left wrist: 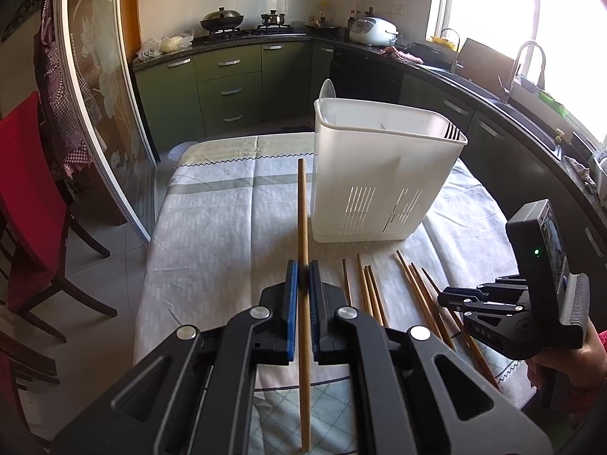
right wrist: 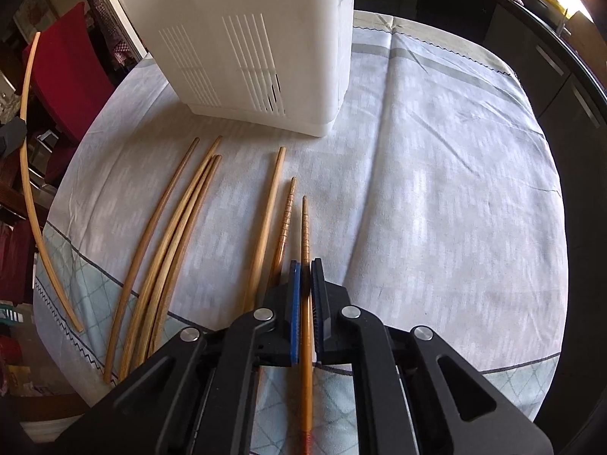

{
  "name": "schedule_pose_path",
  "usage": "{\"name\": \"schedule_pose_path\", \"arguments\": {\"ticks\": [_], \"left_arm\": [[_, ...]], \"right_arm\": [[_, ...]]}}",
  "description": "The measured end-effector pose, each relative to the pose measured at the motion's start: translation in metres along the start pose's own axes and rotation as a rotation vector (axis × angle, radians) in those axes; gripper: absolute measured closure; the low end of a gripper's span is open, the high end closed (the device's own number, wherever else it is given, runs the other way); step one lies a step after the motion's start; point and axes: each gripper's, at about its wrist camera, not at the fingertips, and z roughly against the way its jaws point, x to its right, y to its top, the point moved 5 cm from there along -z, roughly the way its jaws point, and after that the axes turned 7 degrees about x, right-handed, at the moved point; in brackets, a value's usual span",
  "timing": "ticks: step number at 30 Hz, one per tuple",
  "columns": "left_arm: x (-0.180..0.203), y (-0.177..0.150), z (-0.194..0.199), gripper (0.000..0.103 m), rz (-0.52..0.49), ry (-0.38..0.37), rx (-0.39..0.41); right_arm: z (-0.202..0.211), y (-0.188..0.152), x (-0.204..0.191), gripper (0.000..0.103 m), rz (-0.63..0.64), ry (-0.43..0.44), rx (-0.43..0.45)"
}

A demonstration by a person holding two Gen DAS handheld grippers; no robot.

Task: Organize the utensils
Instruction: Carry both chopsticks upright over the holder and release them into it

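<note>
My left gripper (left wrist: 303, 271) is shut on a light wooden chopstick (left wrist: 302, 204) and holds it above the table, pointing toward the white slotted utensil holder (left wrist: 383, 174). That chopstick also shows at the left of the right wrist view (right wrist: 28, 159). My right gripper (right wrist: 306, 270) is shut on an orange-brown chopstick (right wrist: 305, 227) low over the cloth. Several more chopsticks (right wrist: 178, 235) lie on the tablecloth in front of the holder (right wrist: 258, 38). The right gripper also shows in the left wrist view (left wrist: 478, 303). Fork tines (left wrist: 453, 131) stand in the holder.
The table has a grey-white patterned cloth (left wrist: 220, 227). A red chair (left wrist: 26, 204) stands at the left. Green kitchen cabinets (left wrist: 227, 83) and a dark counter with a sink (left wrist: 523, 87) curve behind and to the right.
</note>
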Motion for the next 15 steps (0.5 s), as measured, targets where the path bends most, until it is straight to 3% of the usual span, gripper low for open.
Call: {"name": "schedule_pose_path", "arguments": {"ticks": [9,15], "left_arm": [[0.004,0.012,0.017,0.097,-0.013,-0.009,0.047],[0.010,0.019,0.025,0.097,-0.030,-0.015,0.063]], "right_arm": [[0.079,0.022,0.004,0.096,-0.031,0.096,0.214],[0.126,0.021,-0.001,0.096,-0.010,0.115,0.317]]}}
